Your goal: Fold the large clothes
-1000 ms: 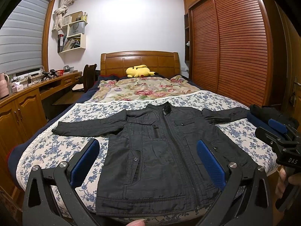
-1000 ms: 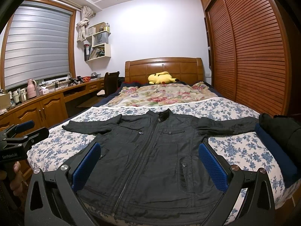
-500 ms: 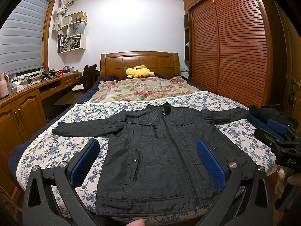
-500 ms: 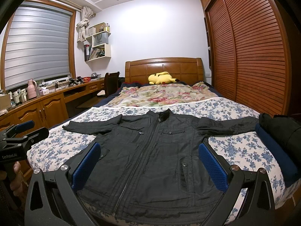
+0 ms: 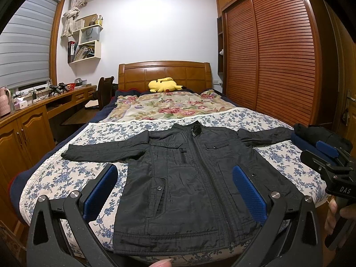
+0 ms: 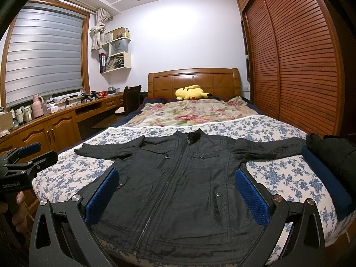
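Progress: you have not begun any fold, as far as the views show. The black jacket (image 5: 191,178) lies flat, zipped, front up, both sleeves spread out to the sides.
What is left: I judge that all is left, the sleeves to bring in and the body to fold.
Jacket place: it is on the bed (image 5: 66,175), with its hem at the foot edge nearest to you and its collar toward the headboard.
Left gripper (image 5: 175,191): its jaws stand wide and hold nothing; it hovers over the hem.
Right gripper (image 6: 178,194): the jaws are also wide and empty, above the lower part of the jacket.
Count: one spread jacket, two grippers, one pile of dark folded clothes (image 6: 329,155) at the right edge of the bed, one yellow plush toy (image 6: 191,92) by the headboard.
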Tool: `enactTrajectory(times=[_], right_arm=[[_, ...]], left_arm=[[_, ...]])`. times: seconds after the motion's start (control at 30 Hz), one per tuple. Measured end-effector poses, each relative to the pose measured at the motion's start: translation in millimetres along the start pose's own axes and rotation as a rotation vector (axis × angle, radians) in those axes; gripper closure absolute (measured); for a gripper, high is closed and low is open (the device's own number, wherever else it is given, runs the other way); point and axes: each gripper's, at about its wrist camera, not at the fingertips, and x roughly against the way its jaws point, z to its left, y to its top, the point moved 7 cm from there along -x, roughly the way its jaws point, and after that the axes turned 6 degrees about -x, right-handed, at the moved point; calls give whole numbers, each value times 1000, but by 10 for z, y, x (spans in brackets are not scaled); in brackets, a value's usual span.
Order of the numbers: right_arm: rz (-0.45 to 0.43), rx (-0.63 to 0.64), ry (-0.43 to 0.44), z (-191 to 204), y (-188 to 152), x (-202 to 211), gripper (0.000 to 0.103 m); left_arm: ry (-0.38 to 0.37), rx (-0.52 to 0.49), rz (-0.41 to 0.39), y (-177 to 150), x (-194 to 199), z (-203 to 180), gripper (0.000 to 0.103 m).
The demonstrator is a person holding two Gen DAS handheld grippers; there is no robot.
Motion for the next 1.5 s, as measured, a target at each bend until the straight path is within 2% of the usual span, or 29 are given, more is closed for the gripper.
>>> enactTrajectory(times=[0.6, 0.93, 1.5], right_arm=[[6, -5, 5, 1, -4, 2, 0], [75, 15, 20, 80, -128, -254, 0], [165, 52, 79, 280, -112, -650, 0]], left_arm=[[1, -1, 2, -3, -3, -1, 0], [21, 26, 77, -218, -144, 379, 0], [93, 66, 166, -622, -434, 916, 0]])
